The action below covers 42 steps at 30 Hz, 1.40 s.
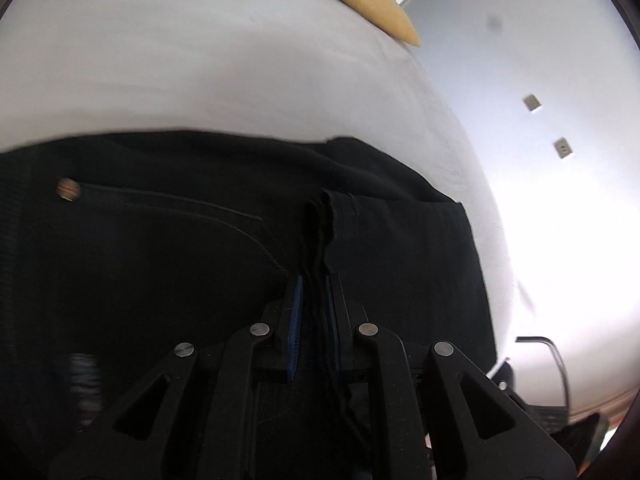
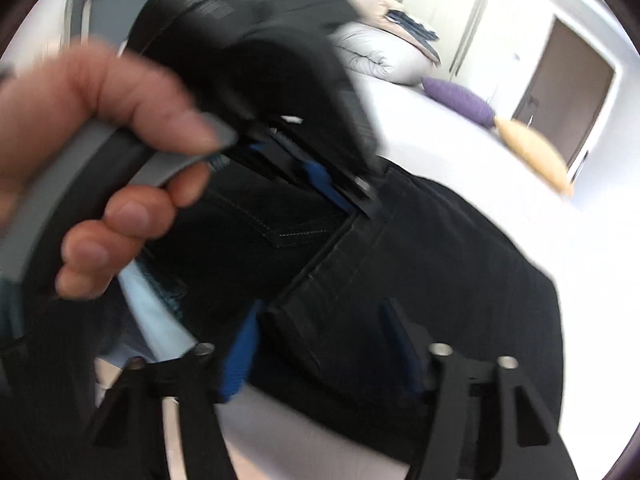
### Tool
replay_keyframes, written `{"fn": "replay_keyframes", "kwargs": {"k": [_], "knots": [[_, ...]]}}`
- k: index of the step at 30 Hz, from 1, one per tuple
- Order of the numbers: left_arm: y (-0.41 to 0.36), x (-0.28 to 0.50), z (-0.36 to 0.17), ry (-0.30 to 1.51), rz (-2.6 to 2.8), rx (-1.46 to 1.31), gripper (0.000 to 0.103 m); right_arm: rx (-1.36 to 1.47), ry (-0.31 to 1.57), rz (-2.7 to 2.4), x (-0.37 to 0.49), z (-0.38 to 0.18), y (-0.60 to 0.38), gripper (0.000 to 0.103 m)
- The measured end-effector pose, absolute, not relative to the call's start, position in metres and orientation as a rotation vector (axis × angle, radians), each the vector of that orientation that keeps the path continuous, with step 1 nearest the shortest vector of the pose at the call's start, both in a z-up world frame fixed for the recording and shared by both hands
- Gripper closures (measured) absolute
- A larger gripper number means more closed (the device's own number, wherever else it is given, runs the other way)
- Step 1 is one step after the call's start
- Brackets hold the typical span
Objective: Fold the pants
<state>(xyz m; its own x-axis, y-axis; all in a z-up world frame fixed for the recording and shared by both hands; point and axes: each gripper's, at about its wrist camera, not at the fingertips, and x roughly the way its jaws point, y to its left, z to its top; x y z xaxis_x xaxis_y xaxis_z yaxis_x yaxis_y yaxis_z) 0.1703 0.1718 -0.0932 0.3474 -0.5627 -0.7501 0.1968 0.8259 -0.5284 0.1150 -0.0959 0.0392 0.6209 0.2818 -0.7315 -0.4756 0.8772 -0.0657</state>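
Black pants [image 1: 168,248] lie on a white bed sheet [image 1: 200,72]. A pocket seam and a brass rivet [image 1: 69,189] show in the left wrist view. My left gripper [image 1: 314,284] is shut on a bunched fold of the pants' edge between its blue pads. In the right wrist view the pants [image 2: 460,280] spread across the bed. My right gripper [image 2: 324,316] is open, its blue-padded fingers on either side of the fabric edge. The left gripper [image 2: 328,184] shows there too, held by a hand [image 2: 100,152], gripping the pants.
A yellow cushion [image 1: 372,4] and a purple cushion [image 2: 458,100] lie at the far side of the bed. A white duvet and folded clothes [image 2: 384,52] sit beyond. A wall with a brown door [image 2: 568,92] stands behind. The bed edge [image 2: 152,320] is near.
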Motion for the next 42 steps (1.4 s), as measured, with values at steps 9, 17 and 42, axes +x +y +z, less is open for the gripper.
{"fn": "replay_keyframes", "kwargs": {"k": [9, 17, 42], "knots": [[0.104, 0.117, -0.069, 0.992, -0.526, 0.080, 0.092, 0.506, 0.937, 0.462, 0.165, 0.044, -0.306, 0.093], [0.108, 0.121, -0.103, 1.038, -0.557, -0.014, 0.093, 0.836, 0.965, 0.552, 0.243, 0.018, -0.402, 0.093], [0.109, 0.109, -0.090, 1.022, -0.553, -0.049, 0.093, 0.901, 1.161, 0.580, 0.169, -0.037, -0.356, 0.103]]}}
